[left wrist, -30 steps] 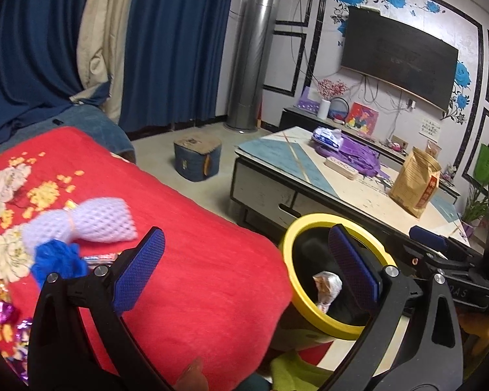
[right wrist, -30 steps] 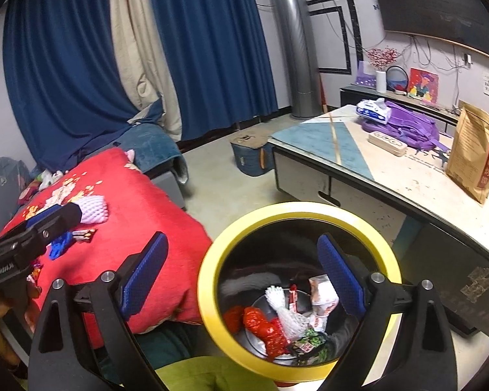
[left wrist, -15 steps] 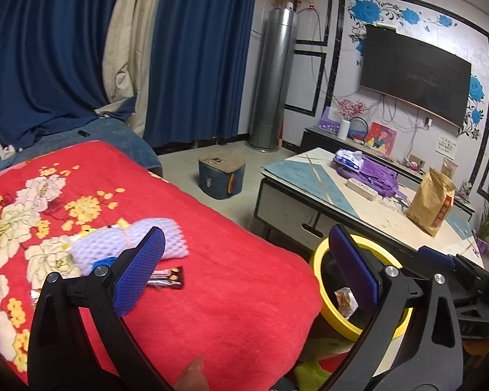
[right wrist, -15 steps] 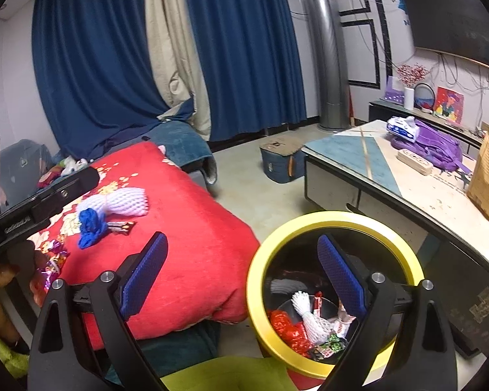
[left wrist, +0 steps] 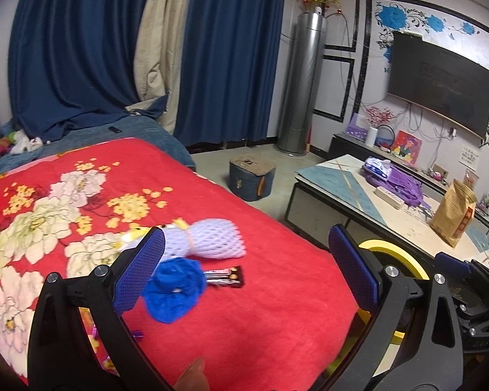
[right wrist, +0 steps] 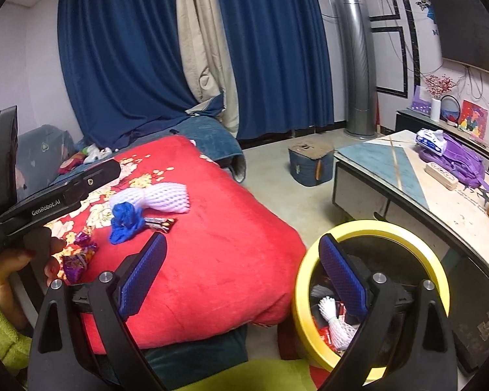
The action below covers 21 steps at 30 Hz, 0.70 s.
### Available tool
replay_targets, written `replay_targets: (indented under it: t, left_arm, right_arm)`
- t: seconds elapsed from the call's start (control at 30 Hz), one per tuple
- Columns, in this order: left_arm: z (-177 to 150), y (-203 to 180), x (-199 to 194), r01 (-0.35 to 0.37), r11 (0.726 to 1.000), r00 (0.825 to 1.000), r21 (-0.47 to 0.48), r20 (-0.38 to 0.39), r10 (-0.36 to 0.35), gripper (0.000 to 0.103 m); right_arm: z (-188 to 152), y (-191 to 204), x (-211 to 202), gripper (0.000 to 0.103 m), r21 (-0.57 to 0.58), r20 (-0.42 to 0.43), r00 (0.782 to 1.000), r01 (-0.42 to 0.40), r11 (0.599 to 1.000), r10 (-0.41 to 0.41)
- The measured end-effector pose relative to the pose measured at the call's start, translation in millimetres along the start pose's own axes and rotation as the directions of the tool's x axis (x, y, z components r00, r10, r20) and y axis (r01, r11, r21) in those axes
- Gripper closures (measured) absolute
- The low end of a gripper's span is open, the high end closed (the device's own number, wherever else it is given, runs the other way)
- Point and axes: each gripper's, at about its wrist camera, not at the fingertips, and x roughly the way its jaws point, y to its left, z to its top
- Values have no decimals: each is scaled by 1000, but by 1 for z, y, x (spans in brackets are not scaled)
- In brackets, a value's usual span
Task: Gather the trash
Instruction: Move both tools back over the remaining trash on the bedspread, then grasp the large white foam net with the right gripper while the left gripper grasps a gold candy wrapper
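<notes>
Reaching step: left gripper (left wrist: pixel 244 272) gapes wide and empty above the blanket's (left wrist: pixel 277 309) blue wad (left wrist: pixel 174 288), wrapper (left wrist: pixel 225 276) and foam net (left wrist: pixel 208 239). Right gripper (right wrist: pixel 243 275), also wide, hovers beside the bin (right wrist: pixel 371 228). Next: descend, pinch 1 piece.

Bin (left wrist: pixel 404 260) interior hidden (left view) — tongs-blocked.

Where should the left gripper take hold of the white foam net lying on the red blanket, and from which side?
Grip the foam net at its pinched waist, where it narrows between the two flared ends, coming down from above with the fingers across that neck. It lies flat on the red blanket, beside the blue wad. The left gripper is open and empty.
</notes>
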Motion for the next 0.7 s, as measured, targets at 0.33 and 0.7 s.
replay_targets:
  t: [0.33,0.7]
  left_arm:
    - [2,33,-9,-59,998,998,-30,2,59,11]
    - [-6,95,-16,-170,979,985,-116,-37,167,11]
  right_arm:
    - [11,25,18,11,-13,-23,998,-62,998,62]
    - [25,51,71,11,-11,-80,991,-110,994,108]
